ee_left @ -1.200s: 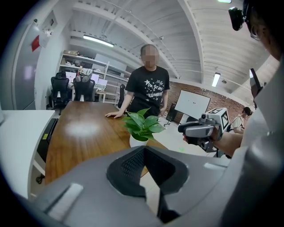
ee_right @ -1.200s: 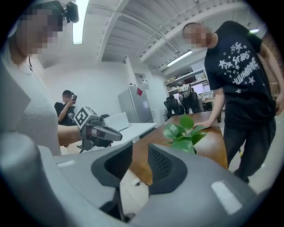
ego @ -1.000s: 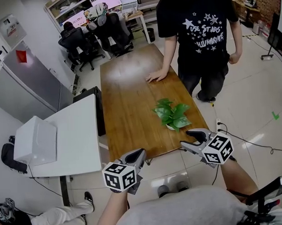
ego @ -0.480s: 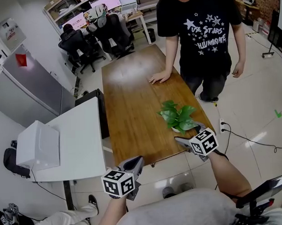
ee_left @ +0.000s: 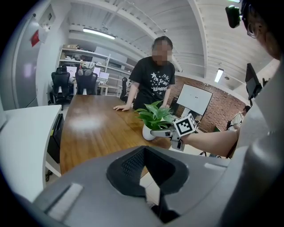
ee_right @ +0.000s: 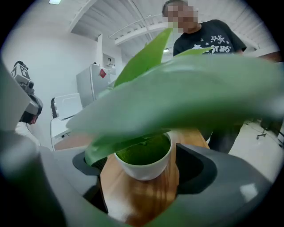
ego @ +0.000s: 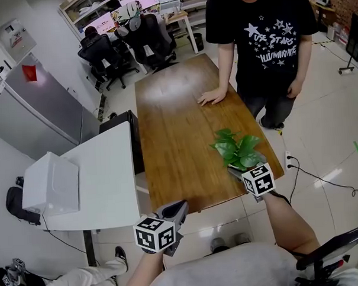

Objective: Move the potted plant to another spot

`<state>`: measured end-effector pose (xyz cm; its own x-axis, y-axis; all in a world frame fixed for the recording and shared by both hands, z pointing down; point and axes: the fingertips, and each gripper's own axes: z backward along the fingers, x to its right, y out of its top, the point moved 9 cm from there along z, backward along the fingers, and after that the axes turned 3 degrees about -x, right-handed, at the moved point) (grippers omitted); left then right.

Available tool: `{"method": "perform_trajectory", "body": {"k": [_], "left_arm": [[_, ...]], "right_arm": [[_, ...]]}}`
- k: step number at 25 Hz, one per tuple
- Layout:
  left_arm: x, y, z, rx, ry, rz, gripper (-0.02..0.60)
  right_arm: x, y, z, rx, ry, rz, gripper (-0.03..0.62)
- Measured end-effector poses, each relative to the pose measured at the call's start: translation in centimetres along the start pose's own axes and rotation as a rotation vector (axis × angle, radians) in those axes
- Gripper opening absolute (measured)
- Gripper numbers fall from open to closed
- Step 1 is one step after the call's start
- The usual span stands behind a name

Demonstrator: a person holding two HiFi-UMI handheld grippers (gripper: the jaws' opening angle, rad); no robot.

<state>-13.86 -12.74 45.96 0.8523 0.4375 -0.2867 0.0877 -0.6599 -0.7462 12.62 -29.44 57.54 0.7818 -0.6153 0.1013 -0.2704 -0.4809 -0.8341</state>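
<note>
Right gripper (ee_right: 142, 178): your jaws stand wide apart, having just been opening, and the pads press on nothing. The white pot (ee_right: 143, 165) sits upright between them, and bare wood shows between its wall and the jaw on the right of the right gripper view. A leaf (ee_right: 133, 146) hangs over the other side, so you cannot tell whether that jaw touches. The potted plant (ego: 238, 150) lies straight ahead along the jaw line. It is a round pot with its axis vertical, so closing on it should not call for rolling your wrist. It stands by the wooden table's (ego: 172, 128) right edge, close to the near corner. Foliage spreads over the gripper and fills much of its view. Left gripper (ego: 177, 209): the jaws are together and empty, held off the table's near edge and well apart from the plant, so the right hand is plainly the nearer. Another person's hand (ego: 211, 97) rests on the table farther along, clear of the pot.
</note>
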Motion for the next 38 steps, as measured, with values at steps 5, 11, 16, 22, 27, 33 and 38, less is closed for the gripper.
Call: {"method": "perform_trajectory", "body": {"k": [5,11,16,22,27,33,38], "left_arm": [[-0.9,0.7,-0.2,0.004,-0.006,-0.008,-0.003],[-1.5,0.8,-0.3,-0.007,-0.011,-0.01,-0.003],[-1.9,1.0,-0.2,-0.009,-0.01,-0.011,-0.003],[-2.2,1.1,-0.3,-0.008,-0.011,-0.012,-0.003],[-1.8,1.0,-0.7,-0.009,-0.011,-0.014,-0.003],[-1.6,1.0,-0.6,-0.011,-0.009,-0.015,-0.003],[-1.5,1.0,-0.6,-0.009,-0.001,-0.016,-0.003]], "right_arm": [[0.2,-0.5,-1.2,-0.011,-0.024,-0.007,0.479],[0.1,-0.2,-1.8,-0.015,-0.043,0.001,0.459],[0.1,0.1,-1.8,-0.015,-0.047,0.01,0.459],[0.2,-0.3,-1.8,-0.016,-0.044,-0.001,0.457],[0.5,-0.5,-1.8,-0.014,-0.04,0.003,0.455],[0.5,-0.5,-1.7,-0.011,-0.035,0.008,0.454],[0.6,-0.4,-1.8,-0.008,-0.032,0.016,0.454]]}}
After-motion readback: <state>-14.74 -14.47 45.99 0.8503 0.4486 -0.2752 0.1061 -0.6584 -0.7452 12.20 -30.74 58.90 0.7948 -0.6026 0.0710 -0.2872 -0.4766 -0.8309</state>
